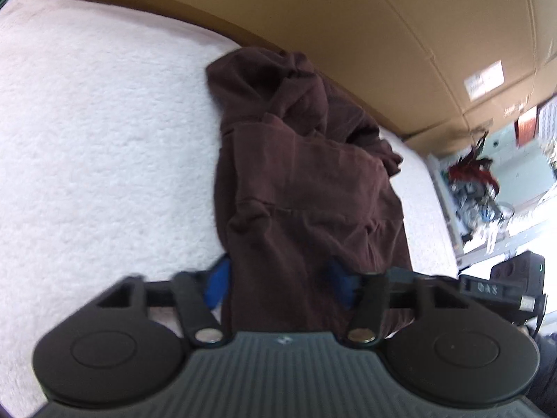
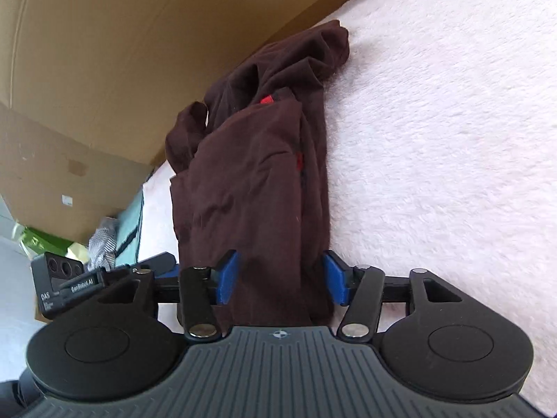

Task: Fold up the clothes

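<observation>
A dark brown garment [image 1: 303, 174] lies bunched in a long strip on a white fleecy surface [image 1: 104, 139], running away from both cameras toward a cardboard wall. Its near end fills the gap between the blue pads [image 1: 217, 285] of my left gripper [image 1: 280, 278], which is shut on it. The right wrist view shows the same brown garment [image 2: 250, 174], with a small red tag [image 2: 266, 100] near its far end. There my right gripper [image 2: 280, 275] has its blue pads [image 2: 228, 275] against both sides of the cloth. The two grippers sit side by side.
Cardboard boxes [image 1: 348, 17] stand right behind the fleece. Cluttered shelving [image 1: 470, 181] lies beyond the bed's right edge. A teal cloth [image 2: 130, 230] and a striped cloth [image 2: 102, 244] lie off the left edge. White fleece [image 2: 435, 139] stretches to the right.
</observation>
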`<state>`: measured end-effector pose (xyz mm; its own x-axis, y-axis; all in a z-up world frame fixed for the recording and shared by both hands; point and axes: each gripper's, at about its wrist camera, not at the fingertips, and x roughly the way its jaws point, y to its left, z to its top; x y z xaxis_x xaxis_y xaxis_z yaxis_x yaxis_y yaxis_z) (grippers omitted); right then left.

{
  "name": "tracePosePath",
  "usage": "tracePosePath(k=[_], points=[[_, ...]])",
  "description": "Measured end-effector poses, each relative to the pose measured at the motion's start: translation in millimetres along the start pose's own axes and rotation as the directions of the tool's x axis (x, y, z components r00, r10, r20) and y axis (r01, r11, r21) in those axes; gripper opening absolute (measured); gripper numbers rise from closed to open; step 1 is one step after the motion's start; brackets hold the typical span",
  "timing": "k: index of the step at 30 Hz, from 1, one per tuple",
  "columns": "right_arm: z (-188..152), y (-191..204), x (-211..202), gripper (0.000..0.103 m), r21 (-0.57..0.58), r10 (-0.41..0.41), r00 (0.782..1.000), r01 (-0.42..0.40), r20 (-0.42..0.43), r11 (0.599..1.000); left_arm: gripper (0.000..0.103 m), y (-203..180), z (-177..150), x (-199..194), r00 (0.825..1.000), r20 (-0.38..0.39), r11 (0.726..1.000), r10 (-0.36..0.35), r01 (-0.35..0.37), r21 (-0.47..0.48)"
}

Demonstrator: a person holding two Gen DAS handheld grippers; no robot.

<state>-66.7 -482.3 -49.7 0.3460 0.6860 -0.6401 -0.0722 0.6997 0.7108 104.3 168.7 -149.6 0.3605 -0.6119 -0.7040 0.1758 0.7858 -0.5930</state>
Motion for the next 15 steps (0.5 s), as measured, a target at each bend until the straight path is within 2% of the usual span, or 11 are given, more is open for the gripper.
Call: tracePosePath(k=[1, 2, 5, 7, 9, 11, 13, 15], points=[[2.6, -1.3, 3.0, 0.019, 0.03, 0.012, 1.0, -0.011, -0.02, 0.999, 0.003, -4.5, -0.4, 0.8, 1.0, -0.007, 1.0, 0.005, -0.005, 0.014], [5.2, -2.9, 5.9, 0.015, 0.063, 0.027, 0.999, -0.024, -0.042, 0.998, 0.003, -7.4, -2.2, -7.2, 1.0, -0.001, 1.0, -0.003, 0.003, 0.019], [5.1, 10.0, -17.1, 0.013, 0.058, 0.078, 0.996, -0.075, -0.041, 0.996, 0.003, -15.4, -8.3, -35.4, 0.999, 0.019, 0.999, -0.034, 0.033, 0.031], [-1.6, 19.6, -38.0, 0.012, 0.04, 0.106, 0.993, -0.104, -0.059, 0.994, 0.003, -23.5, -20.0, -52.2, 0.999, -0.007, 0.996, -0.032, 0.033, 0.078], [-13.5, 27.1, -56.8, 0.01, 0.015, 0.108, 0.989, -0.107, -0.1, 0.994, 0.003, -17.3, -38.2, -46.6, 0.999, -0.042, 0.998, -0.015, 0.017, 0.068], [-33.8, 27.2, -64.3, 0.01, -0.004, 0.073, 0.986, -0.075, -0.15, 0.997, 0.003, -10.0, -56.9, -39.5, 0.997, -0.078, 0.999, 0.004, 0.001, 0.054], [-55.8, 15.9, -59.0, 0.009, 0.007, 0.009, 0.982, -0.008, -0.19, 1.0, 0.012, -2.7, -75.5, -32.4, 0.993, -0.115, 0.999, 0.021, -0.017, 0.04], [-72.6, -1.1, -48.4, 0.009, 0.045, -0.067, 0.976, 0.078, -0.205, 0.996, 0.021, 2.3, -70.0, -40.5, 0.995, -0.099, 1.0, -0.003, 0.001, -0.014]])
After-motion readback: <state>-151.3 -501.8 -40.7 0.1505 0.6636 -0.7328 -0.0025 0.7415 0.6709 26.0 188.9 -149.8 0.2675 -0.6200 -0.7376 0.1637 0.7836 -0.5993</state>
